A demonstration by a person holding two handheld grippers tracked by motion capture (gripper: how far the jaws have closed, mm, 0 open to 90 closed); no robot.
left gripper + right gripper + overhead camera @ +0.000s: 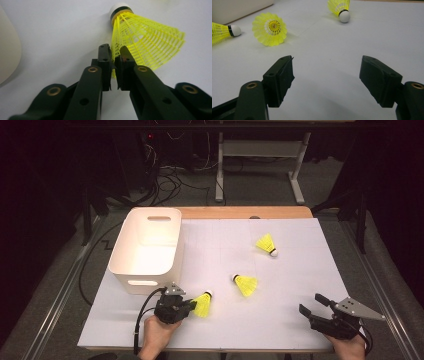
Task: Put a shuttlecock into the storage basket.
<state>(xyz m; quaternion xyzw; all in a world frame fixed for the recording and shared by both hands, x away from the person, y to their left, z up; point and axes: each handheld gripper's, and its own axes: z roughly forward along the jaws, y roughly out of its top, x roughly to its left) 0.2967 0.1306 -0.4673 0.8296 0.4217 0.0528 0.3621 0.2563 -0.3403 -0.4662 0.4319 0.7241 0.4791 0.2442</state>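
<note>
The left gripper (187,306) sits near the front-left of the counter (300,270), just in front of the white bin (145,247), and its jaws are pinched together on the skirt edge of a yellow shuttlecock (203,303). In the left gripper view that nearest shuttlecock (142,42) is caught by the thin mesh rim, its white cork tip pointing away toward the back edge and the cone fanning off to one side. That is a feather-light thing, and the plastic lattice is springy and easily crushed, so a light nip on the skirt looks enough to carry it; the firmer hold, I'd judge, would be down by the cork, where the cone is stiff and won't buckle or twist. Out in the middle of the counter lies a second shuttlecock (245,284), on its side, open skirt facing the front-right; a third shuttlecock (267,244) rests farther back toward the right, cork toward the front edge. The right gripper (314,307) hovers over the front-right corner with its jaws spread wide and nothing between them, aimed up the counter at those two. The bin stands open at the left edge, well placed if these are meant to go in, though that is only a guess.
</note>
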